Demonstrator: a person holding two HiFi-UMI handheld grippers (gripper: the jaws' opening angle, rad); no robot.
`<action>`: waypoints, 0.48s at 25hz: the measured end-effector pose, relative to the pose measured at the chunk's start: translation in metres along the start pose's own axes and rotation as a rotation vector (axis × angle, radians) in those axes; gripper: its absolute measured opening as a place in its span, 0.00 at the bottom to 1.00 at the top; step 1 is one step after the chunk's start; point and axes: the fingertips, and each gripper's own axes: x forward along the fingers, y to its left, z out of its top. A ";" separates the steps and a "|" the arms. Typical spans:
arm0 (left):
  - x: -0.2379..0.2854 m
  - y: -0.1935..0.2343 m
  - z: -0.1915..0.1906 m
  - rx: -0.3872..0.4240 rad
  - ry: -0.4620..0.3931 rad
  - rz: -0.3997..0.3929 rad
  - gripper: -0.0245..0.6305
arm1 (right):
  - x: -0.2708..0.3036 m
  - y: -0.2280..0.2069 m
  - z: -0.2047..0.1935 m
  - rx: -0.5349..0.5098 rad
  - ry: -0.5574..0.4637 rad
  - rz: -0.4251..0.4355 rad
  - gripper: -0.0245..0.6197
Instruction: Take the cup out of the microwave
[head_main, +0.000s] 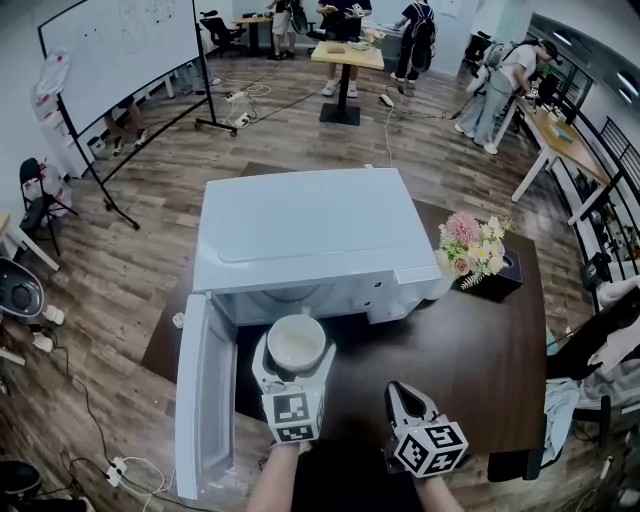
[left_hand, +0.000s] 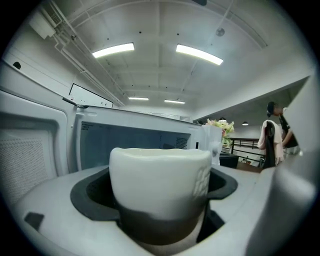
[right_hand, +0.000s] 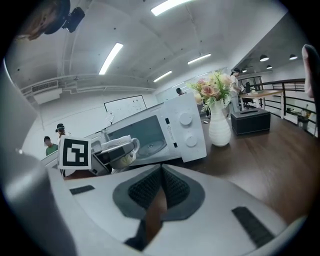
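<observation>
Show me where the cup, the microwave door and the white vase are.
cup (head_main: 296, 342), head view, inside its open mouth.
microwave door (head_main: 208, 400), head view, middle of the open door's inner face.
white vase (right_hand: 219, 131), right gripper view, its rounded belly.

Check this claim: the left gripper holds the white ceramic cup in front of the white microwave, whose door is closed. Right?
No: the head view shows the white microwave with its door open. The left gripper holds the white ceramic cup before it.
</observation>
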 end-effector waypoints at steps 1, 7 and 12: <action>-0.005 -0.002 0.000 0.003 0.001 -0.007 0.81 | -0.004 0.001 0.000 -0.007 -0.006 -0.004 0.03; -0.032 -0.011 0.001 0.013 0.000 -0.052 0.81 | -0.024 0.005 -0.001 -0.009 -0.043 -0.028 0.03; -0.055 -0.021 0.005 -0.002 -0.007 -0.095 0.81 | -0.036 0.006 0.006 -0.018 -0.077 -0.037 0.03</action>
